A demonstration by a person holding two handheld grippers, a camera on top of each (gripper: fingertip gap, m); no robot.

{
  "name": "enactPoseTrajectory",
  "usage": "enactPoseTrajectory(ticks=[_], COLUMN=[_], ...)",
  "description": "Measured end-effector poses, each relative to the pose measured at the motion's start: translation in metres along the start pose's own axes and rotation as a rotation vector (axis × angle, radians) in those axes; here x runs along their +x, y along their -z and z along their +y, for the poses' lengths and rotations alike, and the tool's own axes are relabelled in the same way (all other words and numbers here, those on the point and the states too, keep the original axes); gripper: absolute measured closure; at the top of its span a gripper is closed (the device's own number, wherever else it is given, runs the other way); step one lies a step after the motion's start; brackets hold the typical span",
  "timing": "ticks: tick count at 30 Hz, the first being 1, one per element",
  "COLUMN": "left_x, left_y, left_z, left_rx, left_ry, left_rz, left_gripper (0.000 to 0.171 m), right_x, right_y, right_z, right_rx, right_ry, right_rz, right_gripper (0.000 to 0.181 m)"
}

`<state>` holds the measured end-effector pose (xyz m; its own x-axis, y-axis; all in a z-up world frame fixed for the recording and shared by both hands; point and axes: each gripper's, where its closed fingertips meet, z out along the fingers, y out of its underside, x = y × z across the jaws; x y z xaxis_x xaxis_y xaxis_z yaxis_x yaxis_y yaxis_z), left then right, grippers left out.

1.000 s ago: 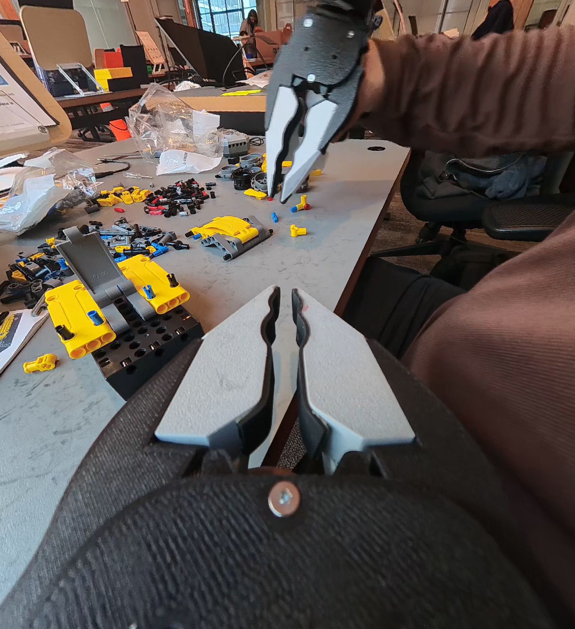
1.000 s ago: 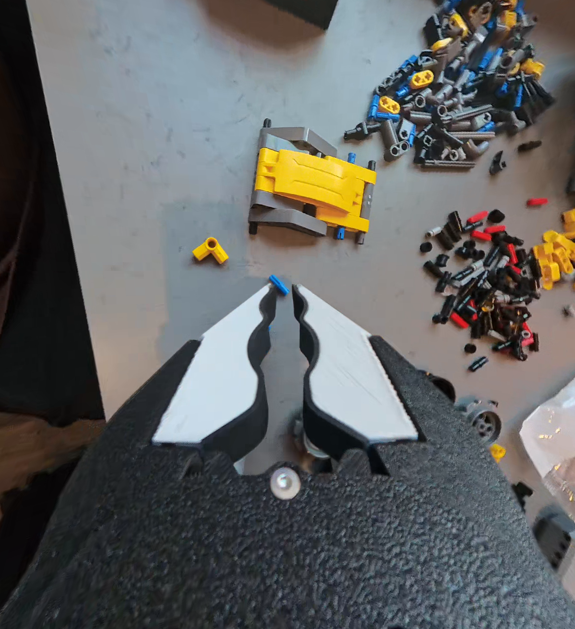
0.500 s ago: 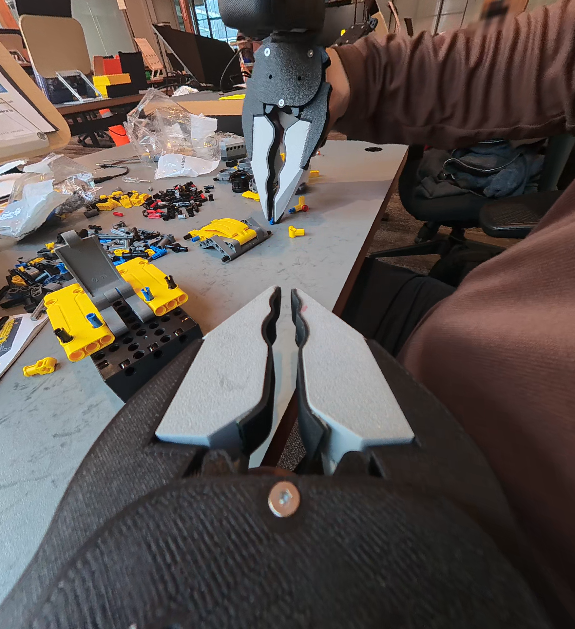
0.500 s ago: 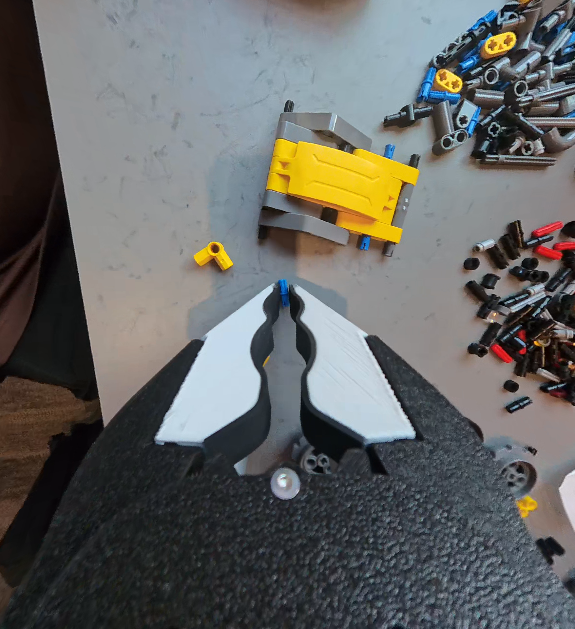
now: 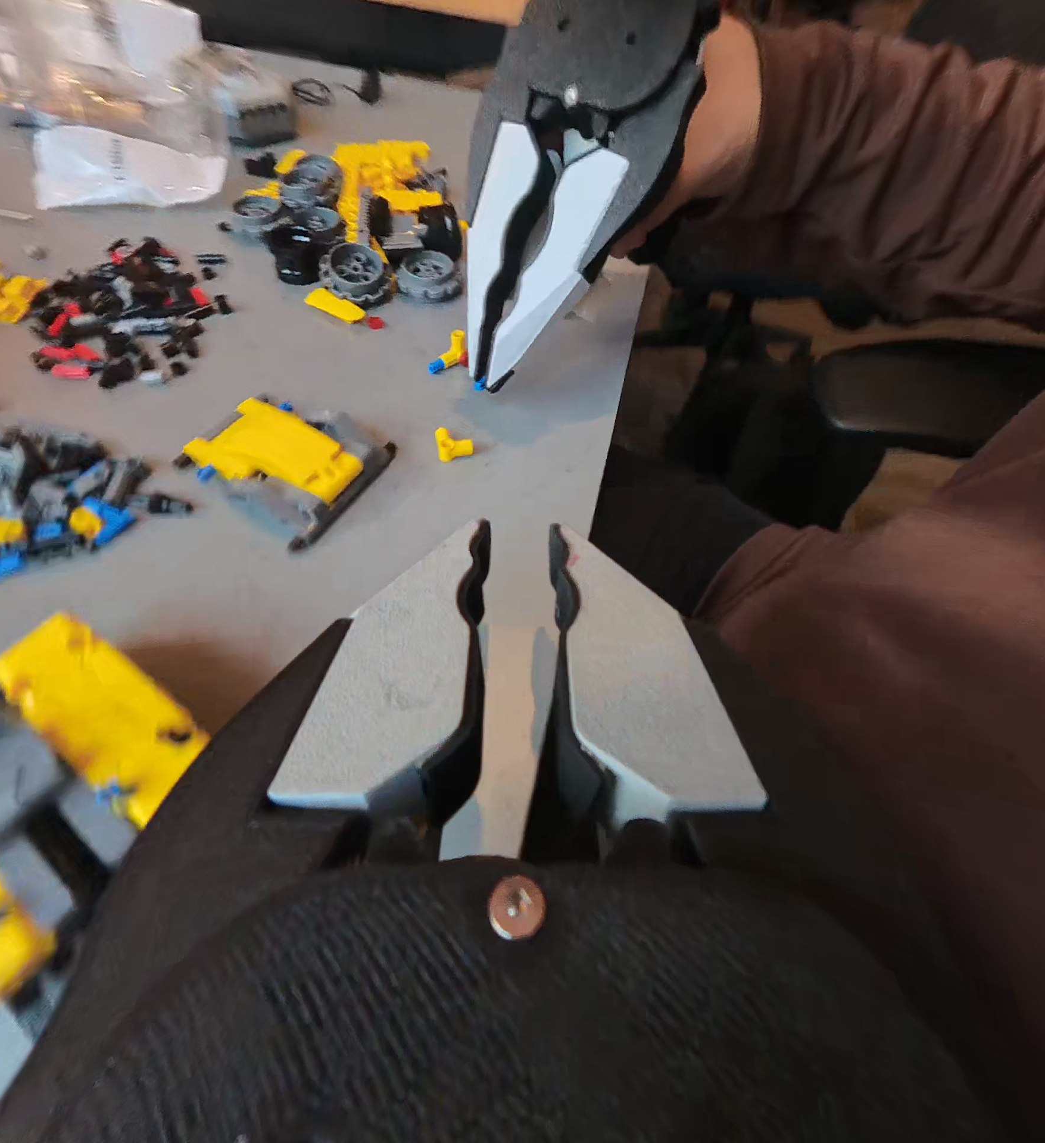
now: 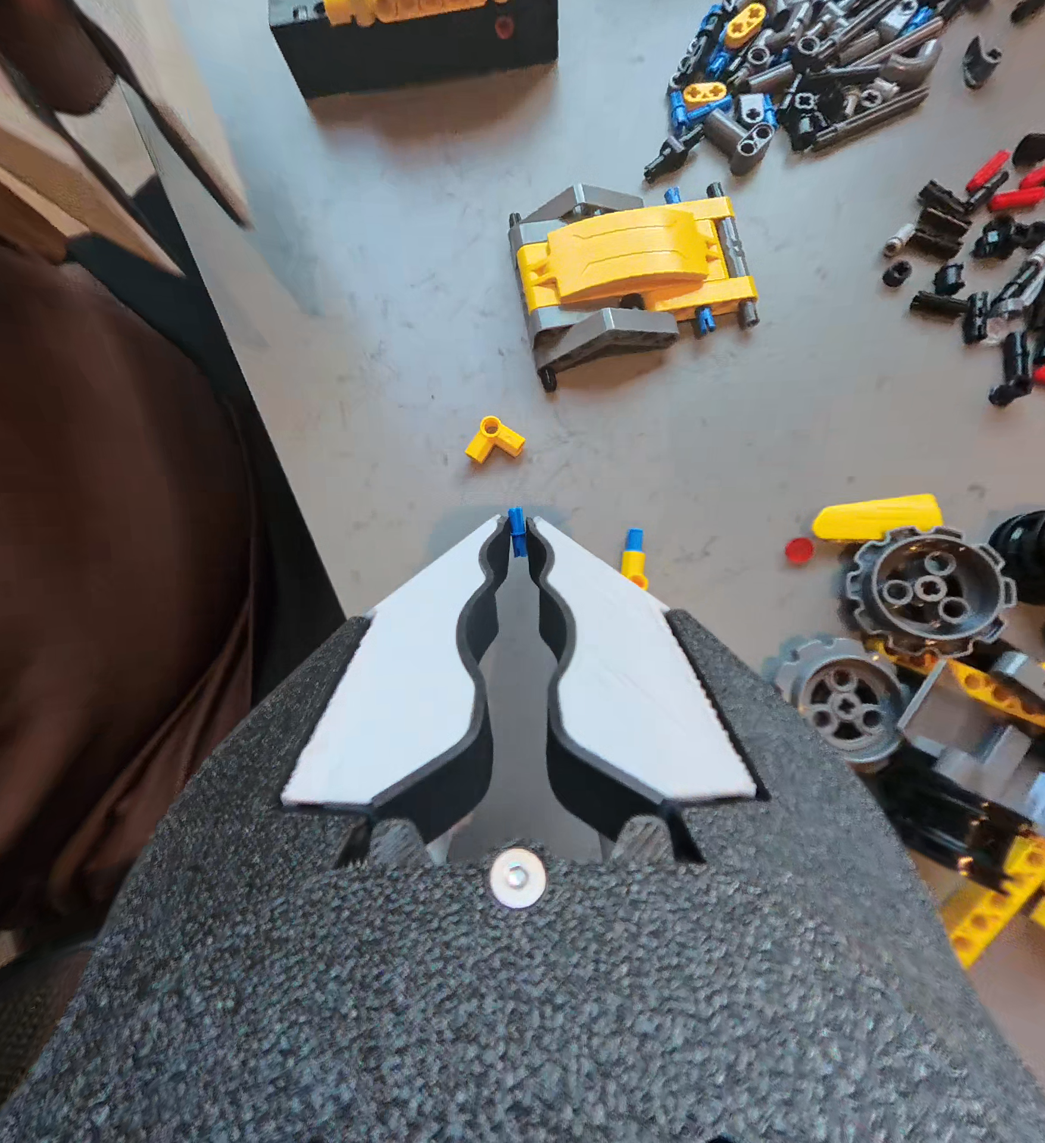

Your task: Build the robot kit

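Right gripper (image 6: 516,526) pinched shut on one small blue pin (image 6: 516,539), held upright at the very fingertips, just above the grey table (image 6: 383,260). Seen also from the left wrist view, pointing down near the table's edge (image 5: 487,377), the pin's blue end (image 5: 478,385) poking out below the tips.

Just ahead of those tips and slightly left, one yellow elbow connector (image 6: 494,438), apart from the pin. Just right of the tips, one yellow connector with a blue pin stuck in it (image 6: 633,560), partly hidden behind the right finger. Farther ahead, one yellow-and-grey assembly (image 6: 631,272), with three blue pins showing along its edges. To the right, two grey toothed wheels (image 6: 928,590), one yellow wedge piece (image 6: 875,516) and one red round stud (image 6: 798,549). Far ahead on the right, a pile of loose black, red, grey and blue pieces (image 6: 816,80), too many to count. One black block (image 6: 414,49) at the top edge.

Left gripper (image 5: 518,535) slightly apart at the tips, holding nothing, hovering over the table's near edge. One blurred yellow-and-grey build (image 5: 86,711) just to its left. One brown sleeve (image 5: 878,185) behind the right gripper.
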<state>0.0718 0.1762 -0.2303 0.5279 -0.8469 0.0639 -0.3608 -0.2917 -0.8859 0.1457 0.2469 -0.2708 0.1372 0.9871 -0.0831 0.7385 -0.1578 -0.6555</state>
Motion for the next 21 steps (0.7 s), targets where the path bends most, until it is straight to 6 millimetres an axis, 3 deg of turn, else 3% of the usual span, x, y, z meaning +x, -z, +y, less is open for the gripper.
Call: enactPoseTrajectory(ticks=[5, 9, 16, 21], left_x=[-0.022, -0.030, -0.022, -0.015], left_y=[-0.050, -0.074, -0.087, -0.087], left_z=[-0.001, 0.013, 0.011, 0.013], left_rx=[-0.258, -0.384, -0.410, -0.391], left_ry=[-0.231, -0.204, -0.149, -0.105], left_rz=[-0.036, 0.001, 0.034, 0.032], left_gripper=[0.154, 0.154, 0.155, 0.157], right_x=[-0.003, -0.010, -0.012, -0.010], right_y=[-0.004, -0.006, -0.005, -0.002], right_z=[0.005, 0.009, 0.015, 0.018], right_rx=[0.016, 0.020, 0.060, 0.086], right_ry=[-0.035, -0.017, -0.013, -0.010], right_rz=[0.021, 0.002, -0.002, 0.009], right_gripper=[0.177, 0.177, 0.174, 0.174])
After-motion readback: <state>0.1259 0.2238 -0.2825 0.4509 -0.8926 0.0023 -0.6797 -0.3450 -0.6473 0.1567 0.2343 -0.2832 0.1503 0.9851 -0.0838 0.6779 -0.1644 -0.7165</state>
